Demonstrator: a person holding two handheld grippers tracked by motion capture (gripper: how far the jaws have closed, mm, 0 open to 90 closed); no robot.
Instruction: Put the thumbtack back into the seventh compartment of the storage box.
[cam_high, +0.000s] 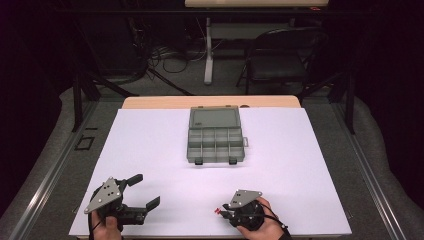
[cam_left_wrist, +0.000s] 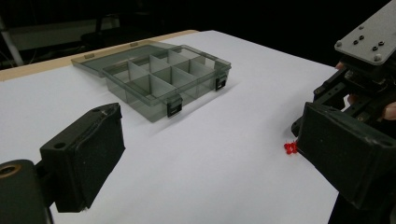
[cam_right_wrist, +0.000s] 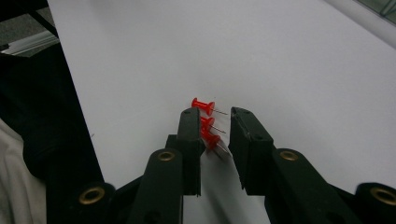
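The right gripper (cam_right_wrist: 212, 140) sits low over the white counter (cam_high: 300, 165) near its front edge, jaws a little apart, with three red pins (cam_right_wrist: 208, 126) lying in a row between them. The pins touch or nearly touch the inner face of one jaw, and a gap remains to the other; nothing is clamped yet. Their metal points aim toward the far jaw. In the high view the pins (cam_high: 217, 211) show as a red speck just at the tip of the right gripper (cam_high: 223, 213).

The left gripper (cam_high: 145, 192) hovers beside it, jaws wide apart and holding nothing. The box (cam_high: 216, 135) lies open well away at the middle of the counter, lid flat behind it, compartments apparently empty.

The risks, as I judge them: closing on three pins at once may catch only one or two, leaving the rest behind. Round heads and thin shafts can roll or pivot as the jaws meet, so a pin may squirt out sideways. A pin held crookedly could drop on the long carry to the box. The compartments are small, so a release from too high may bounce a pin into the wrong one or over the wall.
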